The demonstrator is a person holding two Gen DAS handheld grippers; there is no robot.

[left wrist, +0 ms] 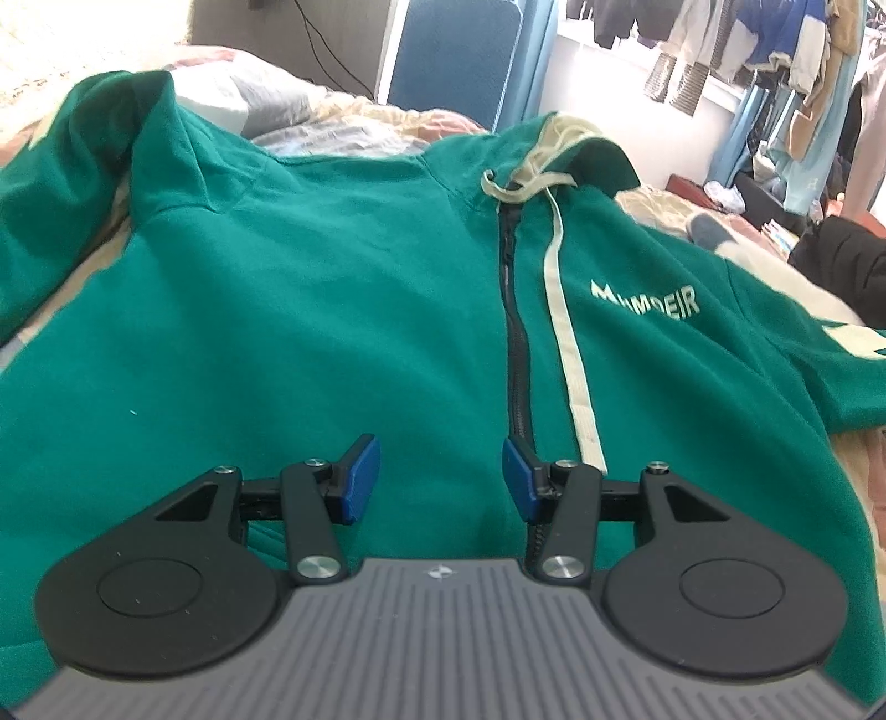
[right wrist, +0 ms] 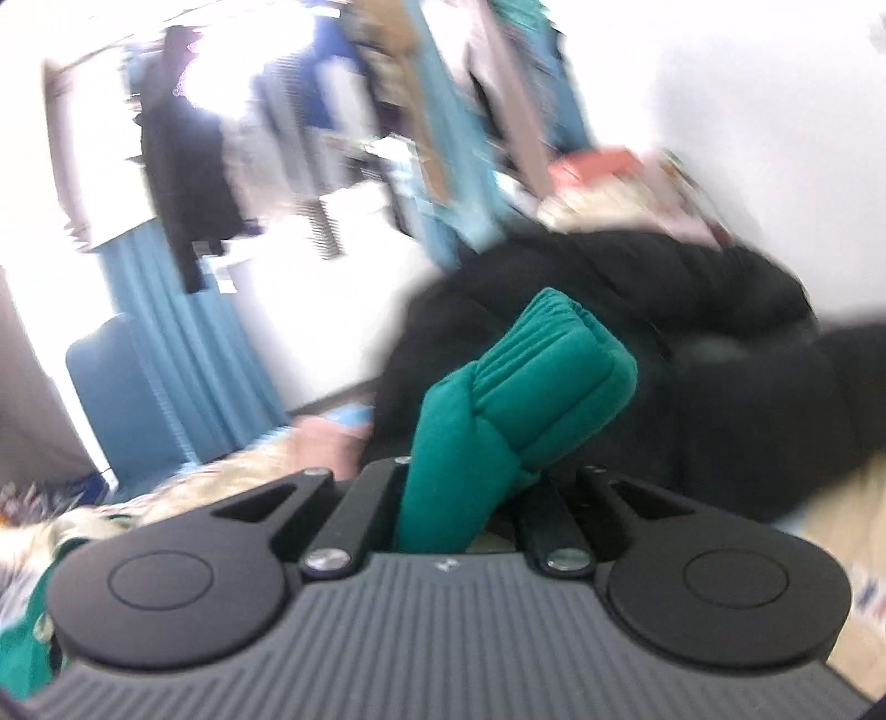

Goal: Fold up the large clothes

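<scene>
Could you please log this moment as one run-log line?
garment: green hoodie flat on bed | left tool: open above zipper | right tool: shut on green cuff

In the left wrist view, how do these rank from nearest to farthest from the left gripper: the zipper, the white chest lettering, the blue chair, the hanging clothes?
From the left gripper:
1. Zipper, just ahead, beside the right-hand finger.
2. Chest lettering, farther up, to the right.
3. Blue chair, beyond the hoodie, top centre.
4. Hanging clothes, top right; too close to the chair to rank surely.

A bed with a flowery cover (left wrist: 387,119) lies past the fingers. Farther on, a blue chair (left wrist: 454,55) stands by the white wall. Clothes (left wrist: 775,50) hang up at the bright window.
</scene>
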